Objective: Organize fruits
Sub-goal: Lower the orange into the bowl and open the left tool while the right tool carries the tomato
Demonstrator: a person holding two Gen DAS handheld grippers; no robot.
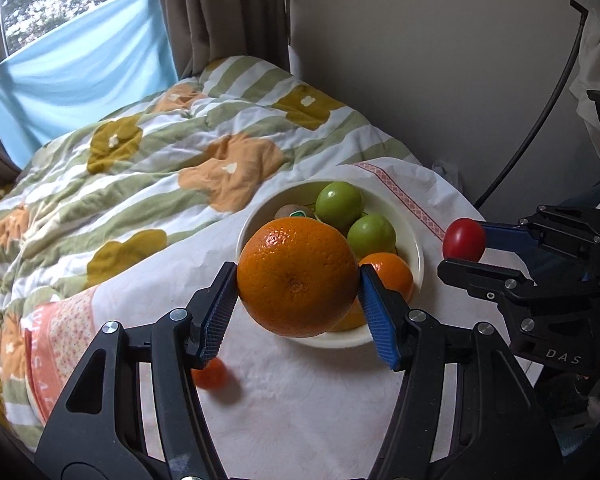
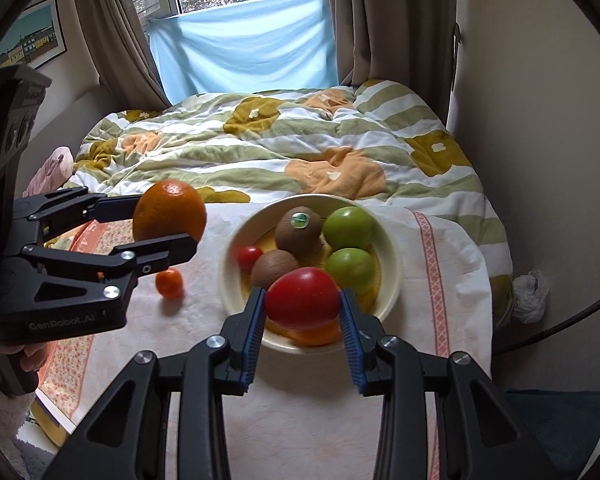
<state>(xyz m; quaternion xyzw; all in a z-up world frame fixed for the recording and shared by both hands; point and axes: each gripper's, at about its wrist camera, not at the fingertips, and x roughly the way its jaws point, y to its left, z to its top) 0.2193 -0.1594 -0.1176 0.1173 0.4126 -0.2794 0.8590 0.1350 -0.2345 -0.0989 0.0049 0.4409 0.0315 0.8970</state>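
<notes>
Large orange (image 1: 298,276) is clamped between the left gripper (image 1: 298,280) fingers above the bowl (image 1: 416,256) rim; the right gripper (image 2: 302,300) fingers clamp a red tomato (image 2: 302,298) over the bowl. Only the right wrist view shows two kiwis (image 2: 298,228) and a cherry tomato (image 2: 249,257) inside. A small mandarin (image 2: 169,282) lies on the cloth (image 2: 300,400) beside the bowl, partly hidden in the left view.

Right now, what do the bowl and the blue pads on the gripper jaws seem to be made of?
The bowl looks like glazed ceramic, perhaps melamine: cream, smooth, softly glossy, with a thick rounded rim. The blue pads on the left gripper look like matte rubber or soft plastic, with a fine ribbed texture; they press against the orange.
</notes>
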